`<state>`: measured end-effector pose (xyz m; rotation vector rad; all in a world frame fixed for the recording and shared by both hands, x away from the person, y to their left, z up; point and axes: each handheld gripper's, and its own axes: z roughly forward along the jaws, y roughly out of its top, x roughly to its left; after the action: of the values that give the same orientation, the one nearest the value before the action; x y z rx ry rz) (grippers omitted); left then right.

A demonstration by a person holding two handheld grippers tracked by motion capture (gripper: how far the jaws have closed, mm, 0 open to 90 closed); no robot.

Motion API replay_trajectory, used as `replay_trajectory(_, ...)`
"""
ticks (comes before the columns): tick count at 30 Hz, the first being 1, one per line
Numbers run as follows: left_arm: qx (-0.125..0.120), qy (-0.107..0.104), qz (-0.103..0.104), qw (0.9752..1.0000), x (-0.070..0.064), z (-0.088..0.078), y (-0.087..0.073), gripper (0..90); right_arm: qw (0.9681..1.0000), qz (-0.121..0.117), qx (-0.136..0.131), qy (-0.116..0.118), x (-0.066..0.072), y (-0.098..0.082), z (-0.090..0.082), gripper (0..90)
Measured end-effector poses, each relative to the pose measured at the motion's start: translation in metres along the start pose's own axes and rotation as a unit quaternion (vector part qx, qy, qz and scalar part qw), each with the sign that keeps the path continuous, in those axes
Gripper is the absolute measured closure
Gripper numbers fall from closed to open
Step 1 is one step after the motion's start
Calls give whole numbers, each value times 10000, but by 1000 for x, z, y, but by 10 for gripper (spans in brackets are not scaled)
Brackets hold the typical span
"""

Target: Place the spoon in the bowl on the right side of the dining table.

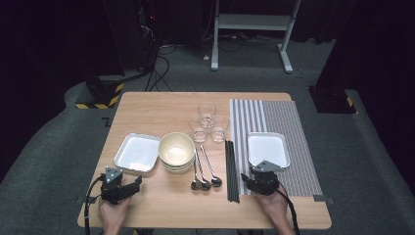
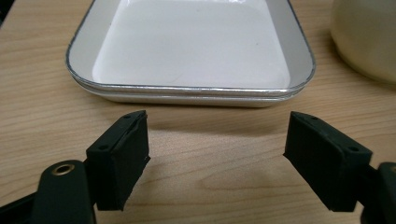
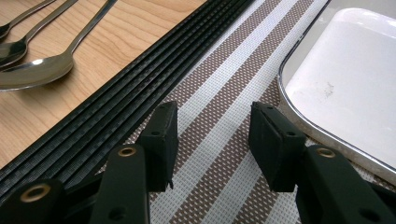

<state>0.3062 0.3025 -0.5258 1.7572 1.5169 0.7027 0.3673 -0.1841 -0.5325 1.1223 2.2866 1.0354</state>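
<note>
Centrally, wooden table (image 1: 147, 105), grey carpet (image 1: 372, 147).

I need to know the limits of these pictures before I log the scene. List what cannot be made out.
- Stacked bowls, high view: their count is too small to tell.
- Black chopsticks, right gripper view: both ends cut off by the picture's edges.
- Stacked trays, left gripper view: far side cut off by the top edge.
- Three glasses, high view: contents too small to judge.

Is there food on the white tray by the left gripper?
No, the white tray ahead of the left hand-held gripper is bare inside.
</note>
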Motion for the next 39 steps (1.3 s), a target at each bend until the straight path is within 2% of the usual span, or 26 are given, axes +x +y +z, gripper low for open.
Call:
replay_trajectory(4, -75, -144, -40, 9999, 2, -6, 4, 242, 10000, -5, 8, 19, 0, 0, 0, 517)
replay_trajectory(11, -167, -328, 10, 9993, 2, -12, 16, 248, 10000, -2, 6, 22, 0, 0, 0, 517)
replay_trajectory(27, -223, -650, 113, 9976, -3, -16, 37, 254, 10000, -2, 5, 21, 0, 0, 0, 517)
replay_trajectory(33, -273, -760, 293, 9963, -10, -16, 43, 256, 10000, -1, 2, 26, 0, 0, 0, 517)
replay_trajectory(39, -277, -841, 351, 9955, -11, -15, 48, 261, 10000, -1, 2, 22, 0, 0, 0, 517)
